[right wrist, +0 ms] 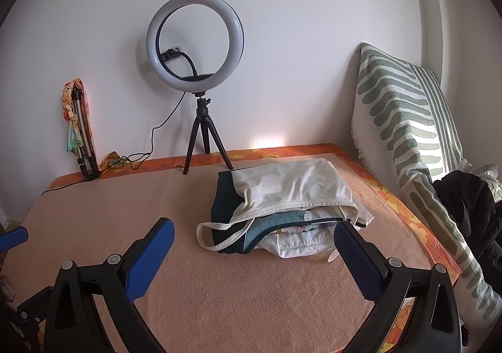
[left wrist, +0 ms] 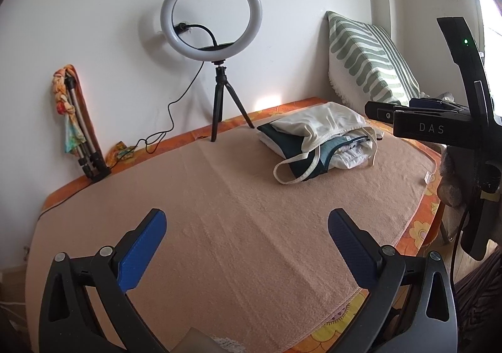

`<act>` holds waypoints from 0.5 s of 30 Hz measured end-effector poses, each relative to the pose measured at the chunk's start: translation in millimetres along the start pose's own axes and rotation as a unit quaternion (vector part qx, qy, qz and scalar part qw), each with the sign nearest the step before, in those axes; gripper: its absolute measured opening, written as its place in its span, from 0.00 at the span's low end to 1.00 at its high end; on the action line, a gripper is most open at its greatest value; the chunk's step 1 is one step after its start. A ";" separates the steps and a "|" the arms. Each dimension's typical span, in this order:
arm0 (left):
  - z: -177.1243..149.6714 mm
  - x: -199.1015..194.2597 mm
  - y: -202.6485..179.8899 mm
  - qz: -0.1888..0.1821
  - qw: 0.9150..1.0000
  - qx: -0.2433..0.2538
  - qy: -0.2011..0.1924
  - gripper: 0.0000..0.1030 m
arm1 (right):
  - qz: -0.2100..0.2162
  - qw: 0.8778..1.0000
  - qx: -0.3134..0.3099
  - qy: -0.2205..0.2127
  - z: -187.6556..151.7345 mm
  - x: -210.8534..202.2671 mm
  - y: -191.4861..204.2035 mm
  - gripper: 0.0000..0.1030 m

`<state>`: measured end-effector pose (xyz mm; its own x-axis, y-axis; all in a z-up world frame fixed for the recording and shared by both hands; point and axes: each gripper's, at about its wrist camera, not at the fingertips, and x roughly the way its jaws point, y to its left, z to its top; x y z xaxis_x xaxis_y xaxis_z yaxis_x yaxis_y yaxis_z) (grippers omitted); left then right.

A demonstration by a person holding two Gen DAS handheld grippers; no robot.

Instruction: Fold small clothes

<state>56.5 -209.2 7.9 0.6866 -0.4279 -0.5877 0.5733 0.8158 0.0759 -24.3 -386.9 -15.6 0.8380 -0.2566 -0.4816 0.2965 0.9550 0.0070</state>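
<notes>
A stack of small folded clothes lies on a peach towel at the back right; a white strappy top lies on top, over a dark green piece and other white garments. My left gripper is open and empty, over the bare towel, well short of the stack. My right gripper is open and empty, its jaws just in front of the stack, the right fingertip near the stack's front edge. The right gripper's body shows at the right of the left wrist view.
A ring light on a small tripod stands at the back by the wall, its cable trailing left. A folded tripod with a colourful cloth leans at the far left. A striped green pillow and dark clothing lie right.
</notes>
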 end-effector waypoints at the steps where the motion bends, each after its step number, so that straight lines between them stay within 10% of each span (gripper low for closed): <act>1: -0.5 -0.1 -0.6 0.000 1.000 0.001 0.000 1.00 | 0.000 1.000 0.001 -0.001 0.3 -0.5 -0.2 1.00; 15: -1.2 -4.6 5.0 0.008 1.000 -0.003 -0.005 1.00 | -0.007 1.000 0.006 -0.006 0.0 -2.8 -2.0 1.00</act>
<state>55.6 -202.7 10.1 0.7003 -0.4191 -0.5779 0.5595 0.8250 0.0796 -27.3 -388.1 -14.3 0.8394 -0.2710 -0.4711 0.3129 0.9497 0.0112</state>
